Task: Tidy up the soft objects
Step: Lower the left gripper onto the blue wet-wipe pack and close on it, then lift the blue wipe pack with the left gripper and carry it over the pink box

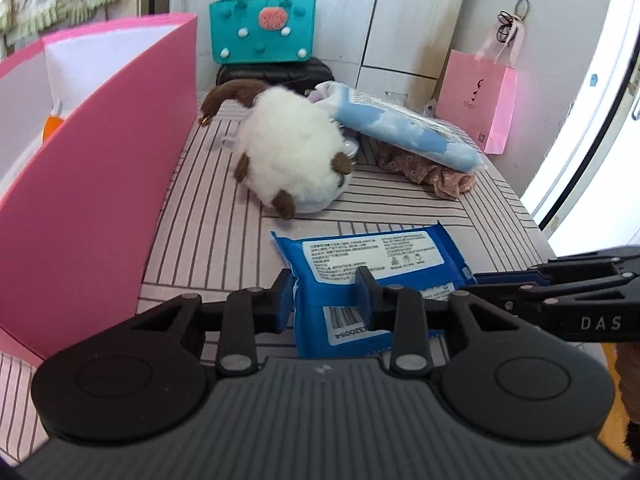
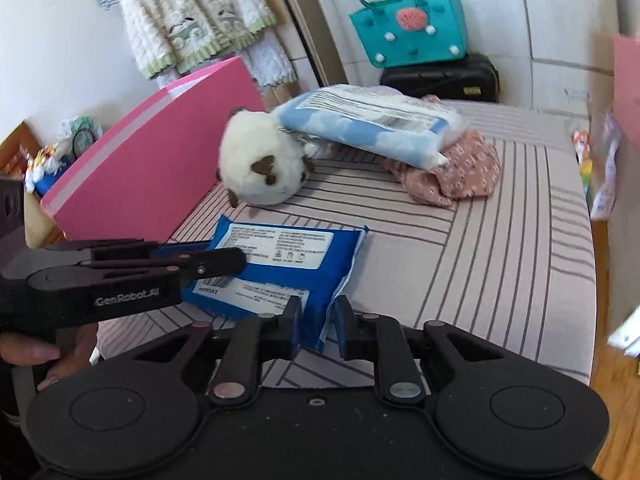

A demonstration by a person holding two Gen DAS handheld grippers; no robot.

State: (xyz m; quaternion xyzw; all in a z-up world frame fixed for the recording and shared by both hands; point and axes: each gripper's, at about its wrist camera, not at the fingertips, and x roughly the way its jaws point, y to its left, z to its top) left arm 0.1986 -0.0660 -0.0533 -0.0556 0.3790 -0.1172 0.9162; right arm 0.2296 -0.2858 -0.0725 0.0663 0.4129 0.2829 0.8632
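Blue wipes pack (image 1: 372, 268) pinched by both grippers' fingers (image 1: 366, 280), plush toy (image 1: 288, 156) beyond, pink box (image 1: 92, 184) left.

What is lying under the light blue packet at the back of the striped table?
A crumpled pink floral cloth sticks out from under the light blue packet, whose left end leans against the white plush toy. A clear plastic item shows near the toy; anything further beneath is covered.

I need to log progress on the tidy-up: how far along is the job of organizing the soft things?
Early stage. Nothing looks put away yet. In hand: the left gripper and right gripper both pinch the dark blue wipes pack on the striped table. Left out: the plush toy, the light blue pack and the floral cloth under it. The pink box stands beside them.
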